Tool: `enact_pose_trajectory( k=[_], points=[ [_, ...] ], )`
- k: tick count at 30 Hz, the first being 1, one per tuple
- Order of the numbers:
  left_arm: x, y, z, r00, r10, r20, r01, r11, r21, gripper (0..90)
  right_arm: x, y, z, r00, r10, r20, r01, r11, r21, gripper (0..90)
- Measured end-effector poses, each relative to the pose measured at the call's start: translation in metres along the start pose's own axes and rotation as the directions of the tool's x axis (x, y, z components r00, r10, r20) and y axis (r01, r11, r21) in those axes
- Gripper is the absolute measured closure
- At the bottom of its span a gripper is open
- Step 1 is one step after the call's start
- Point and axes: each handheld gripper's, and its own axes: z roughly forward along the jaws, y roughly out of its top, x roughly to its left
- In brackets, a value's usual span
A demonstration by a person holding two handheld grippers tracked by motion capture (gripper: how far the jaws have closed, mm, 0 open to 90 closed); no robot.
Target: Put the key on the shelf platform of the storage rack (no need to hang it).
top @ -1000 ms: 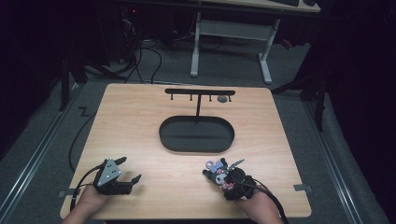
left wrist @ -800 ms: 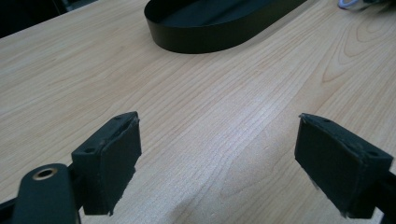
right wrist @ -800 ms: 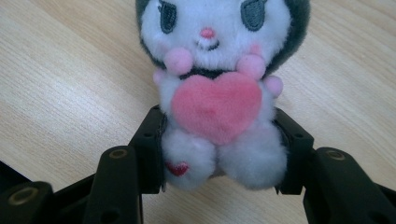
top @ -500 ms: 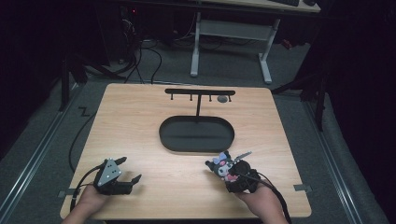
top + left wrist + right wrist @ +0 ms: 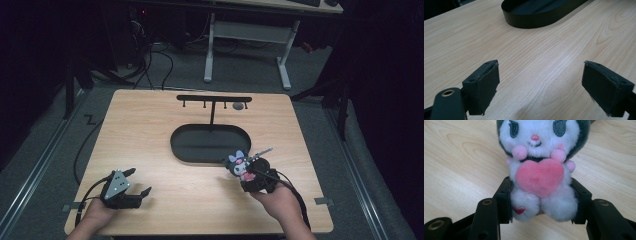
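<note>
A small plush toy (image 5: 238, 165) (image 5: 539, 170), white-faced with a dark hood and a pink heart on its chest, is held upright just off the table's front right. My right gripper (image 5: 246, 176) (image 5: 541, 202) is shut on the toy's lower body, a jaw at each side. A metal key-ring chain (image 5: 260, 151) sticks out from the toy toward the right. My left gripper (image 5: 137, 182) (image 5: 541, 85) rests low on the table at the front left, open with nothing between its jaws.
A black oval tray (image 5: 180, 145) (image 5: 524, 21) lies at the table's middle, with a black T-shaped hanger stand (image 5: 214, 100) rising from its far side. The wooden table (image 5: 150, 125) ends close behind both hands.
My right gripper has carried the plush toy up and a little to the right, toward the tray's near right end. The left gripper has stayed put.
</note>
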Motion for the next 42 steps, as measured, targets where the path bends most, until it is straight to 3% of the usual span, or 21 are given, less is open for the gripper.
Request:
enact_pose_trajectory(
  k=[12, 19, 37, 42],
  points=[
    [0.0, -0.001, -0.001, 1.0, 0.003, -0.002, -0.004, 1.0, -0.007, 15.5, -0.008, 0.021, 0.0, 0.9994, 0.034, 0.01, -0.034, 0.999, -0.013, 47.9],
    [0.0, -0.001, -0.001, 1.0, 0.002, -0.001, -0.002, 1.0, -0.007, 15.5, -0.011, 0.036, 0.001, 0.9993, 0.029, 0.023, -0.028, 0.999, -0.02, 48.0],
    [0.0, -0.001, -0.001, 1.0, -0.003, 0.0, 0.003, 0.9999, -0.01, 15.5, -0.015, 0.067, 0.022, 0.9984, 0.052, 0.023, -0.052, 0.999, -0.008, 48.0],
    [0.0, -0.001, -0.002, 1.0, -0.001, 0.0, 0.001, 0.9999, -0.011, 15.5, -0.018, 0.075, 0.029, 0.9961, 0.083, 0.032, -0.083, 0.997, -0.007, 48.0]
  ],
)
